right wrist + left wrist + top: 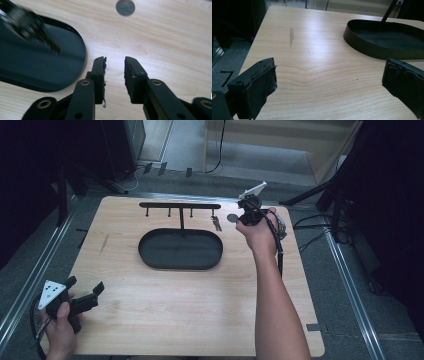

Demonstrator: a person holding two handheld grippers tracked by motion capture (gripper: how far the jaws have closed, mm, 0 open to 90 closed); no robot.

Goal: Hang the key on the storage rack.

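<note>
A black oval tray (pixel 180 249) sits mid-table, and a post rises from it to a rack bar (pixel 180 205) with several hooks. A bunch of keys (pixel 216 223) hangs at the bar's right end; in the right gripper view it is a blurred shape (pixel 31 26) over the tray (pixel 50 67). A small grey disc (pixel 232 218) (pixel 125 7) lies on the wood just right of the keys. My right gripper (pixel 245 209) (pixel 115 60) hovers beside the disc, jaws a little apart, nothing between them. My left gripper (pixel 87 284) (pixel 329 65) rests at the near left corner, wide open and empty.
The wooden table (pixel 200 310) has bare room in front of the tray (pixel 382 47) and a grey smear (pixel 291 36) at its left. Metal rails run along both sides. Dark stands and cables lie on the floor behind and to the right.
</note>
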